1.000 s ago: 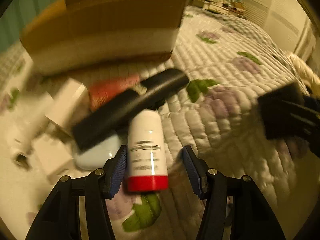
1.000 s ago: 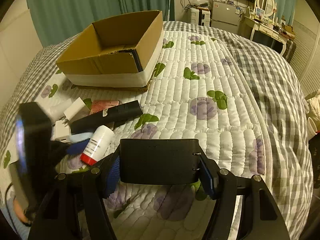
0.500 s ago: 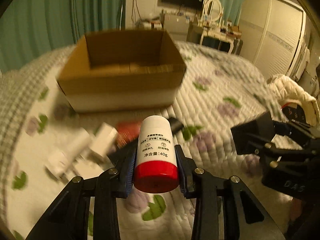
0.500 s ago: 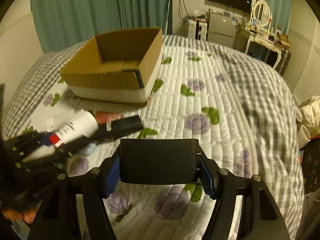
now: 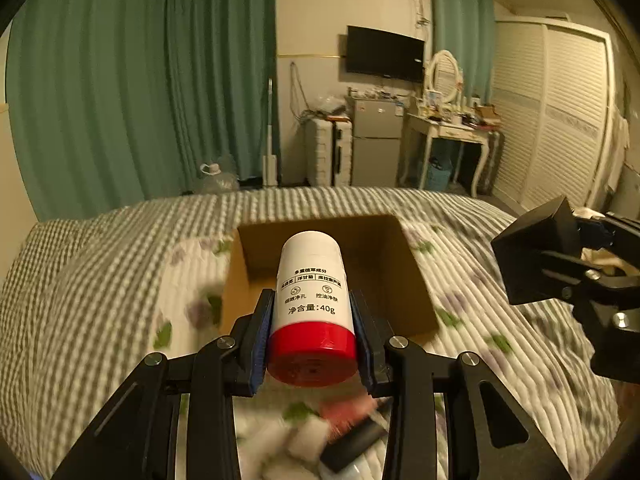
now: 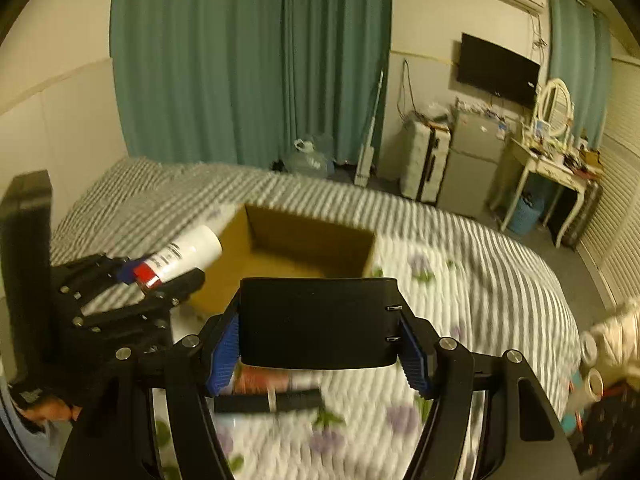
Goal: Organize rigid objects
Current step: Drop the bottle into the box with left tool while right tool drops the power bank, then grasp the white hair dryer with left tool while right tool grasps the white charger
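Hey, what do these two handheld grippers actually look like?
Both match. The left gripper and right gripper have matte black angular linkage arms with silver screw heads at the joints and ribbed blue pads on the fingers. No cables or sleeves are visible.

Smooth, faintly glossy white plastic on the bottle [image 5: 310, 280], with a shinier red plastic cap [image 5: 312, 354]. Matt brown corrugated cardboard for the box [image 6: 304, 240]. Matt black plastic on the flat case [image 6: 318, 322], smooth-faced with two small metal clips. Black matt plastic on both the left gripper [image 5: 312, 336] and right gripper [image 6: 320, 344], blue ribbed pads [image 6: 224, 346], perhaps rubber, and bright metal screws. Soft quilted cloth across the bedspread [image 6: 460, 300], printed and matt.
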Demonstrator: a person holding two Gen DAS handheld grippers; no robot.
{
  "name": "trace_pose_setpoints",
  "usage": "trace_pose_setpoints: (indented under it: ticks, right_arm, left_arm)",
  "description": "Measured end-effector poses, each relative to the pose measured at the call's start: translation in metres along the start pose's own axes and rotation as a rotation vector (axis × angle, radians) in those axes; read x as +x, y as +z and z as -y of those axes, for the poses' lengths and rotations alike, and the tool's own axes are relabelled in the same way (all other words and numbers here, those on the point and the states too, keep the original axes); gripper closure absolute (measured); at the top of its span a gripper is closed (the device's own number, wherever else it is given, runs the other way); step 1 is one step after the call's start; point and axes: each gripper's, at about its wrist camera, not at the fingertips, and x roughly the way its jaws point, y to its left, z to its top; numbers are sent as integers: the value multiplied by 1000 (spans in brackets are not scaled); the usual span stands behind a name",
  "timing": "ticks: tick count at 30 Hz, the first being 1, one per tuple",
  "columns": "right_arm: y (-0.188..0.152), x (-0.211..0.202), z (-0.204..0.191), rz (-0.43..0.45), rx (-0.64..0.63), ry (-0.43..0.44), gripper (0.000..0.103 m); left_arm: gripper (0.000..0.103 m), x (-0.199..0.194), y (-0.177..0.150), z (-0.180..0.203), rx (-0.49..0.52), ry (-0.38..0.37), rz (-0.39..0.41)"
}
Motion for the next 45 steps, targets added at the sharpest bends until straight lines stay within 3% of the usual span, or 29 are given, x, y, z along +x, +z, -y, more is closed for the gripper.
trace_pose_setpoints:
  ticks: [6, 12, 17, 19, 21, 29, 31, 33, 37, 40, 45]
  right_arm:
    - [35, 62, -4, -15, 11, 6, 37]
    - [19, 115, -1, -75, 19, 7, 37]
    - [1, 139, 9, -111, 38, 20, 37]
    - [0, 146, 10, -114, 45, 24, 37]
    - [0, 152, 13, -113, 56, 31, 37]
    - [-5, 169, 10, -136, 79, 44, 36]
    - [-5, 163, 11, -102, 101, 28, 18]
    - [-1, 148, 12, -58, 112, 11, 12]
    - [6, 111, 8, -37, 85, 1, 12]
    - [1, 82, 0, -25, 78, -12, 12]
    - [-31, 47, -21, -31, 72, -44, 9]
  left_arm:
    - [67, 64, 7, -10, 26, 11, -56]
    - [67, 116, -22, -12, 37, 10, -120]
    - [66, 127, -31, -13, 51, 1, -124]
    - [56, 126, -30, -13, 54, 15, -114]
    - [52, 121, -25, -18, 48, 28, -85]
    - [52, 90, -21, -35, 35, 34, -51]
    - [52, 77, -22, -39, 25, 31, -45]
    - [51, 62, -24, -43, 19, 24, -40]
    - [34, 23, -29, -48, 22, 5, -20]
    - [29, 1, -36, -51, 23, -3, -13]
    - [15, -24, -61, -52, 33, 0, -19]
